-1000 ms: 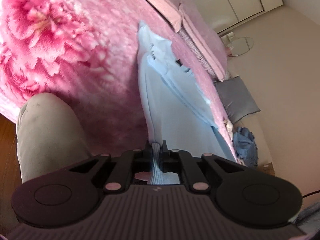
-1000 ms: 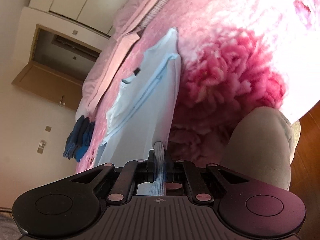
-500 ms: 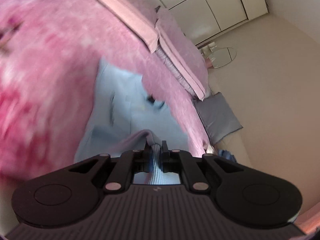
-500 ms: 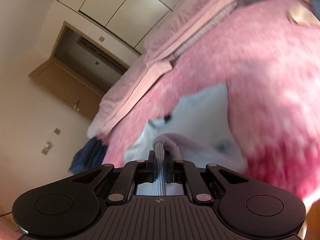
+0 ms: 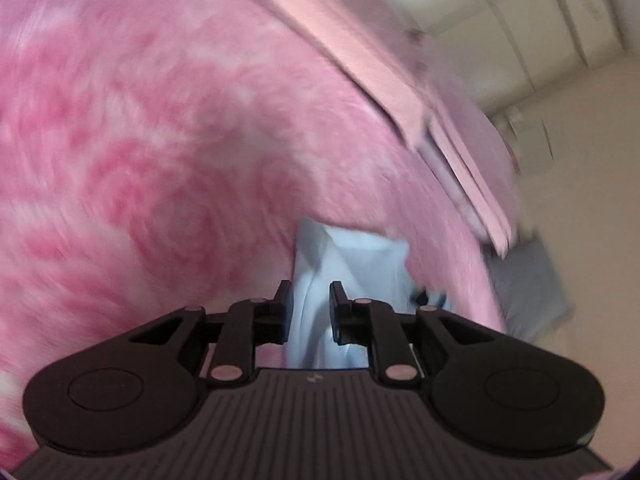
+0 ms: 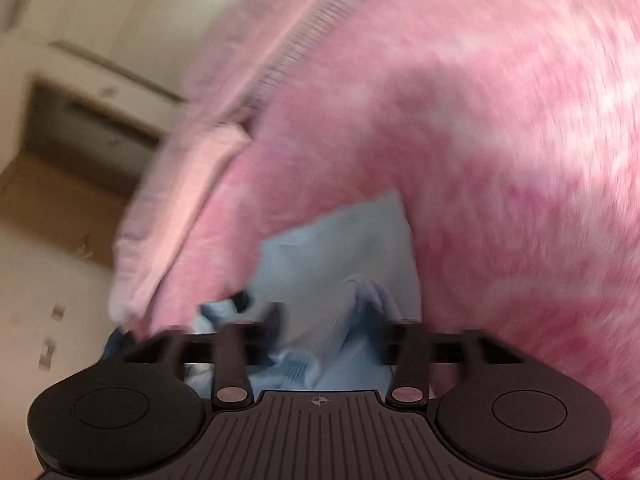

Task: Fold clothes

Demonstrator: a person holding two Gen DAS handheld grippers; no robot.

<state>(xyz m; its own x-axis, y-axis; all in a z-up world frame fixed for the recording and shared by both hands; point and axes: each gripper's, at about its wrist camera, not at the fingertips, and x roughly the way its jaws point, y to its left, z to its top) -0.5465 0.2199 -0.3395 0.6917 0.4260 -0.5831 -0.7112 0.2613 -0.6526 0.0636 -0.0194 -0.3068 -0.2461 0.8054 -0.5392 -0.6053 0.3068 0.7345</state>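
a: pink flowered blanket (image 5: 168, 168) covers the whole bed, and pale cupboard doors (image 5: 568, 16) stand behind it. both views are smeared with motion blur.

b: where's the garment?

a: light blue garment (image 6: 340, 264) lies folded over on the blanket, toward the side with the pink pillows (image 6: 180, 184).

b: and the tools?

a: left gripper (image 5: 310, 300) has just been opening; its jaws stand a little apart with blue cloth between them, pads not pressing. right gripper (image 6: 332, 320) has just been opening too, jaws wide, a ridge of cloth loose between them.
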